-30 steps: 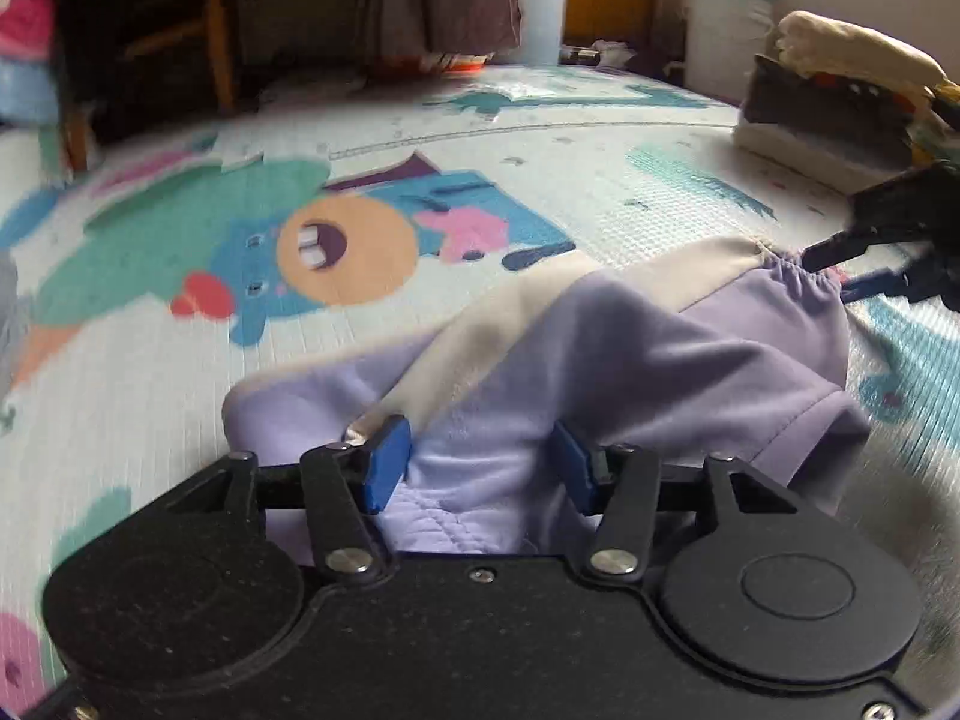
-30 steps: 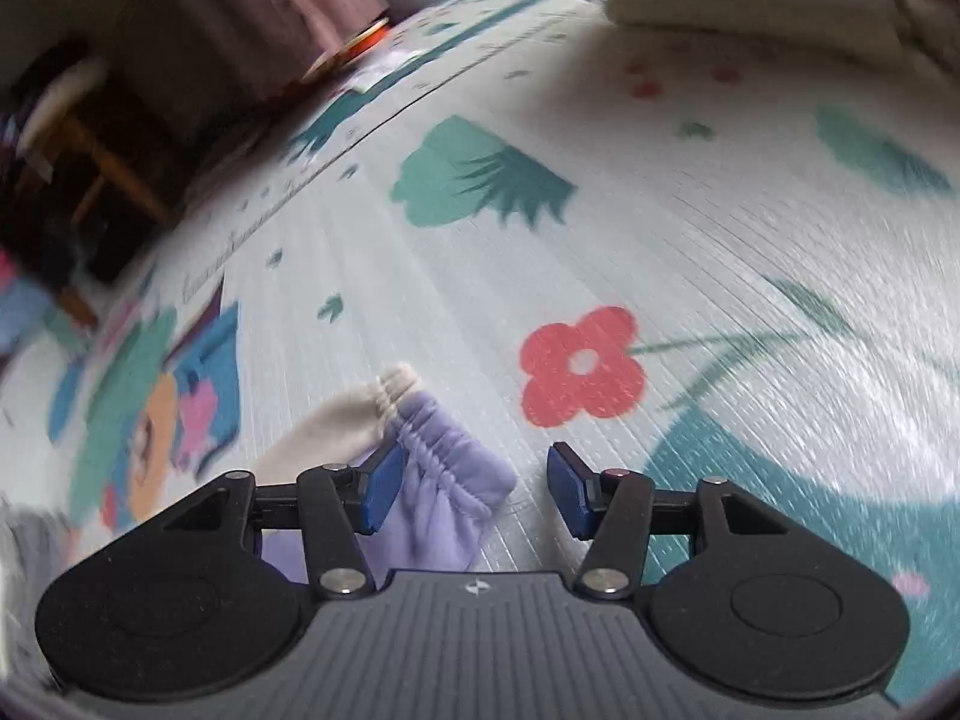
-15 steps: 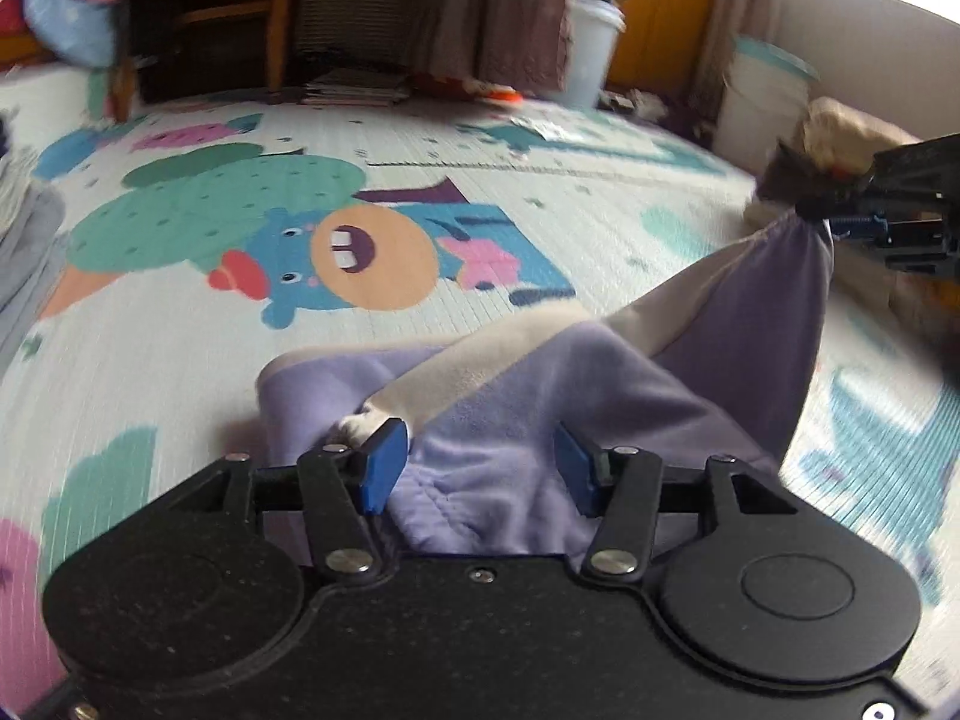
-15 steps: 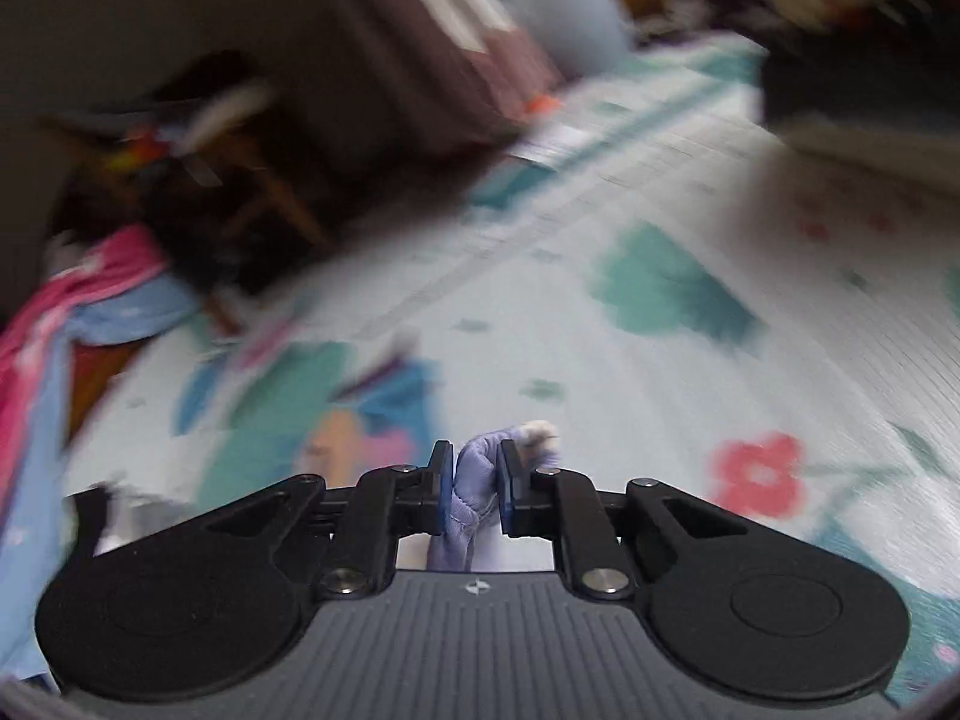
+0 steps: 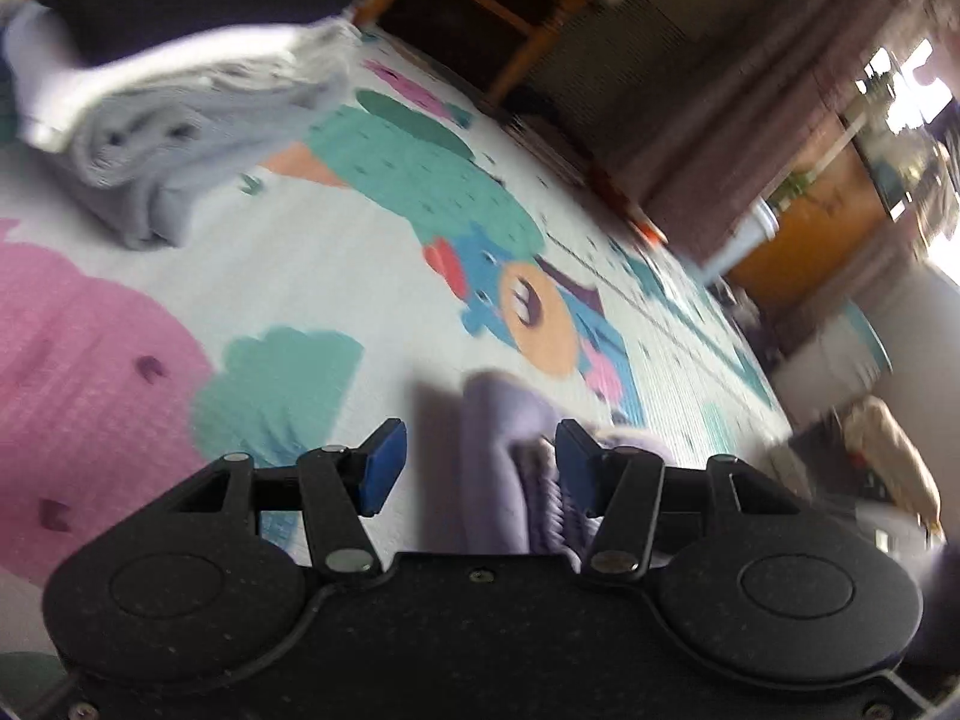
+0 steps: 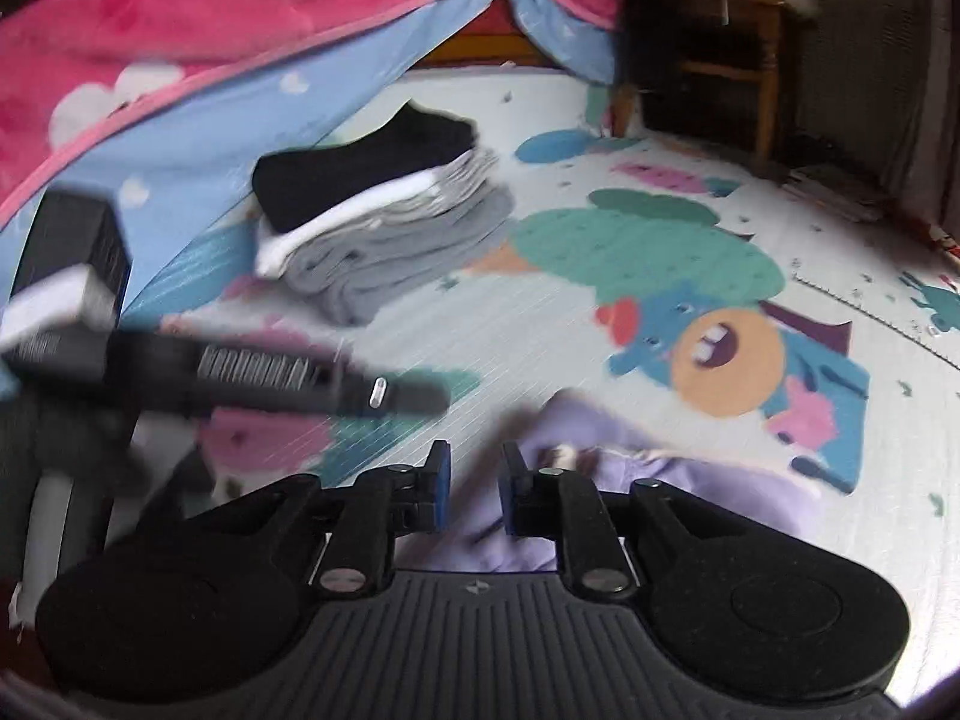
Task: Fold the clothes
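Note:
A lilac garment with a cream band lies bunched on the patterned play mat [image 5: 312, 276]. In the left wrist view the lilac garment [image 5: 498, 456] rises between the fingers of my left gripper [image 5: 477, 474], whose jaws stand wide apart, the cloth near the right pad. In the right wrist view the garment [image 6: 672, 480] spreads right of my right gripper [image 6: 474, 489], whose jaws are parted with nothing between the pads. The left gripper's body [image 6: 270, 378] crosses the left of that view.
A folded stack of grey, white and black clothes [image 6: 384, 222] sits on the mat at the back left; it also shows in the left wrist view [image 5: 180, 96]. A pink and blue blanket [image 6: 198, 36] hangs behind it. A wooden chair [image 6: 726, 60] and another clothes pile [image 5: 888, 450] stand at the mat's edges.
My right gripper, shut on the lilac cloth half a second ago, has opened and swung left over the garment. My left gripper has turned left, still open; the garment now lies more bunched.

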A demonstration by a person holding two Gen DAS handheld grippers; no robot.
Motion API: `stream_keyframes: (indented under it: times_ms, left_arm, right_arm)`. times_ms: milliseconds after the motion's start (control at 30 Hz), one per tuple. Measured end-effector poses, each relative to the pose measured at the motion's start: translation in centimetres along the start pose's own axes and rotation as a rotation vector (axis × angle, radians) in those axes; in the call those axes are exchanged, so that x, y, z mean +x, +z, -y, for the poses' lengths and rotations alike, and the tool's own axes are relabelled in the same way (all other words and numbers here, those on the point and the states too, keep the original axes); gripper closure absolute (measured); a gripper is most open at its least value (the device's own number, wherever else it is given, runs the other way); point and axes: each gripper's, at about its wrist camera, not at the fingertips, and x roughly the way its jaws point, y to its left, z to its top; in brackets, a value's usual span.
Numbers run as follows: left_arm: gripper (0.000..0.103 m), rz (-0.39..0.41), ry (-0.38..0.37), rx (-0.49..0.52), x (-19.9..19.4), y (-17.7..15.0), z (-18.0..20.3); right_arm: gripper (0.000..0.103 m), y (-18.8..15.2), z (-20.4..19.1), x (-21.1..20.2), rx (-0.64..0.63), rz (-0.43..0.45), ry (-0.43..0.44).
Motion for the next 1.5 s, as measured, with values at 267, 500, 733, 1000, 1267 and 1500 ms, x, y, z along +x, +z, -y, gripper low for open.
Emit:
stream_keyframes:
  times_ms: [267,500,733,1000,1267,1500]
  left_arm:
    - [0.050,0.001,-0.175,0.491,3.5,-0.2,8.3]
    - [0.052,-0.024,-0.241,0.775,9.4,-2.5,10.9]
    - [0.058,-0.120,-0.048,1.014,11.1,-7.1,9.2]
    - [0.054,-0.137,-0.072,0.819,7.4,-5.0,8.4]
    - [0.035,-0.163,-0.064,0.195,3.4,-1.8,1.4]
    - [0.032,-0.260,-0.037,-0.067,5.4,-3.0,0.1]
  right_arm:
    - [0.072,-3.7,6.3,-3.7,0.266,0.014,-0.219]
    - [0.072,-4.5,7.9,-1.3,0.203,-0.010,-0.198]
    - [0.060,-7.7,5.7,1.1,0.017,-0.070,-0.112]
    - [0.049,-6.0,7.3,-1.7,0.108,-0.067,-0.042]
    - [0.035,-7.8,13.8,-1.7,0.541,0.016,-0.107]
    - [0.035,-10.9,15.0,-0.6,0.784,0.036,-0.042]
